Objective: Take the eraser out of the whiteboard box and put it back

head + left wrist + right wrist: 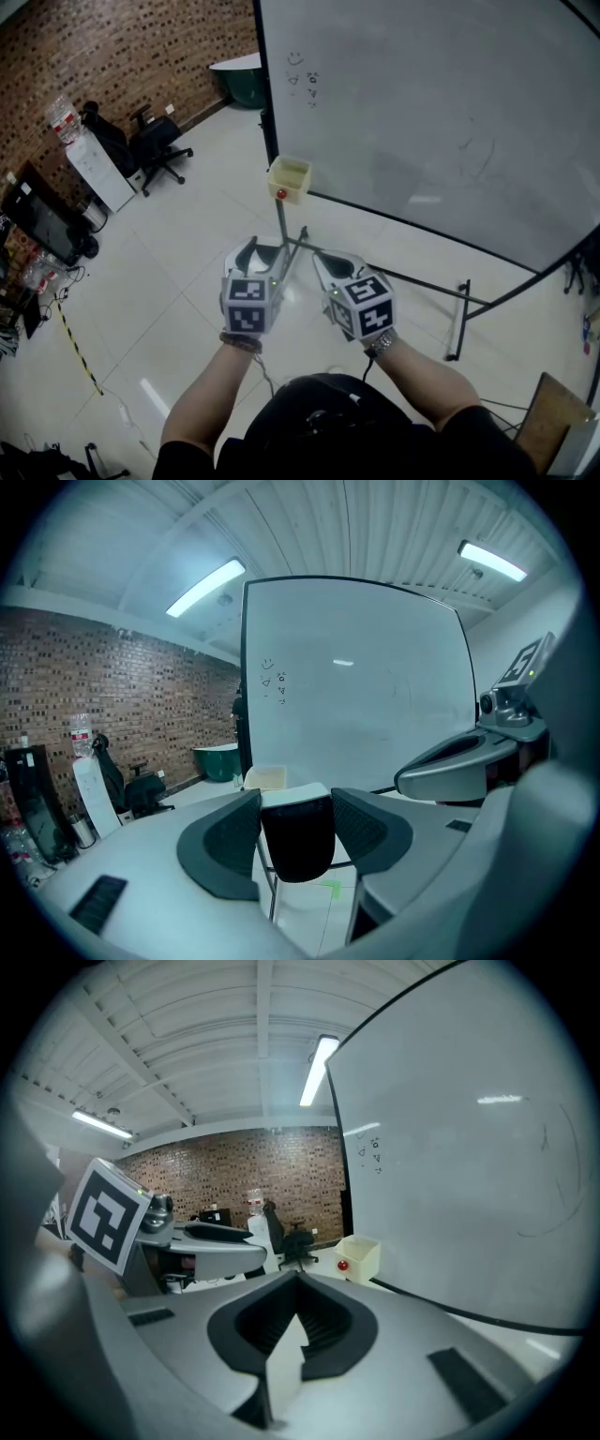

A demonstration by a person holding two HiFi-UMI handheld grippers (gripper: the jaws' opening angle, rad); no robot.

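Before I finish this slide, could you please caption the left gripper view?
Left gripper holding the black eraser, facing the whiteboard and the cream box at its lower left corner.

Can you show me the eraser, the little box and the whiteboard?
eraser (298, 841), left gripper view, its dark body.
whiteboard box (296, 192), head view, its outer wall.
whiteboard (441, 112), head view, bare writing surface.

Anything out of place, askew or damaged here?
Nothing looks spilled or damaged. The only thing away from its place is the eraser, clamped in the left gripper, outside the box at the whiteboard's lower corner. The right gripper is shut and empty.
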